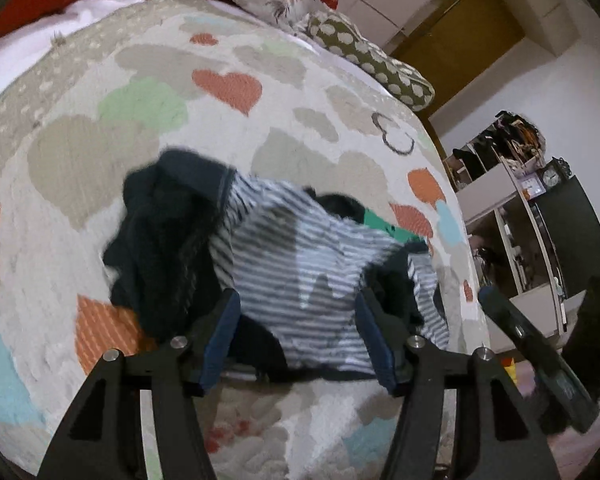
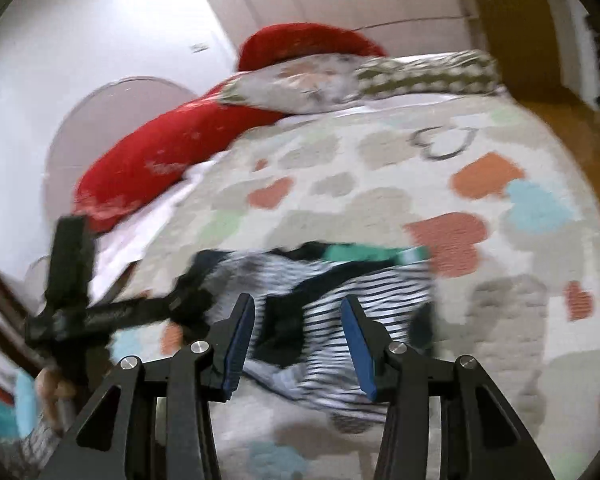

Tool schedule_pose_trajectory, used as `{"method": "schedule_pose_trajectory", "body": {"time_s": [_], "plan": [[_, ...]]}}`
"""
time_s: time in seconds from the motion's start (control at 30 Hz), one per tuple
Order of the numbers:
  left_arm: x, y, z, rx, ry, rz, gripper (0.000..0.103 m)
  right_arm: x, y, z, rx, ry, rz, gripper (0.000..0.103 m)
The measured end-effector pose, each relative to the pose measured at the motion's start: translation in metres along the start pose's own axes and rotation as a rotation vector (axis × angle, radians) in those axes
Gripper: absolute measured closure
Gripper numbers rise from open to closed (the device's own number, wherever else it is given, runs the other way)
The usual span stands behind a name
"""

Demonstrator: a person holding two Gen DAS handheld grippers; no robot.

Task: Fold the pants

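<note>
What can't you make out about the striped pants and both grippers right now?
- Striped black-and-white pants: leg and waist layout unreadable; crumpled, blurred in both views.
- Lower hem, left wrist view: hidden behind left gripper.
- Green band: smeared by blur, right wrist view.
- Right gripper: open; cloth contact unclear.

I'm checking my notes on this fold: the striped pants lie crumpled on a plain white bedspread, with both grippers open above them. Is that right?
Not quite: the bedspread is not plain white but patterned with orange, green, blue and beige hearts, as the left wrist view shows. The rest holds: the striped pants lie crumpled on it, with the left gripper and right gripper open.
</note>
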State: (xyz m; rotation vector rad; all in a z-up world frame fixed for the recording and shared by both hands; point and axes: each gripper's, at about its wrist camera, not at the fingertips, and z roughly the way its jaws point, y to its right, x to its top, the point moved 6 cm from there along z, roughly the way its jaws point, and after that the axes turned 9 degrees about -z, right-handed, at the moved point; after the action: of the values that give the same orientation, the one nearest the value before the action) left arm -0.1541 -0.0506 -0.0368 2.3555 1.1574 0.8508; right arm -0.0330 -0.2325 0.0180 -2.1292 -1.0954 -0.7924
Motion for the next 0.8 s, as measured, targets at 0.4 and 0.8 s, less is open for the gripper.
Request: {"method": "schedule_pose_trajectory", "body": {"time_s": [0.4,0.8], "plan": [[-0.003,0.066,0.035,0.008,0.005,0.162,0.044,-0.026,0.089,0.06,-0.108,-0.133,0.214,0.04],[-0.009,0.081,0.084,0.251,0.035,0.303,0.047,-0.022,0.122,0.042,-0.222,-0.112,0.236,0.094]]}}
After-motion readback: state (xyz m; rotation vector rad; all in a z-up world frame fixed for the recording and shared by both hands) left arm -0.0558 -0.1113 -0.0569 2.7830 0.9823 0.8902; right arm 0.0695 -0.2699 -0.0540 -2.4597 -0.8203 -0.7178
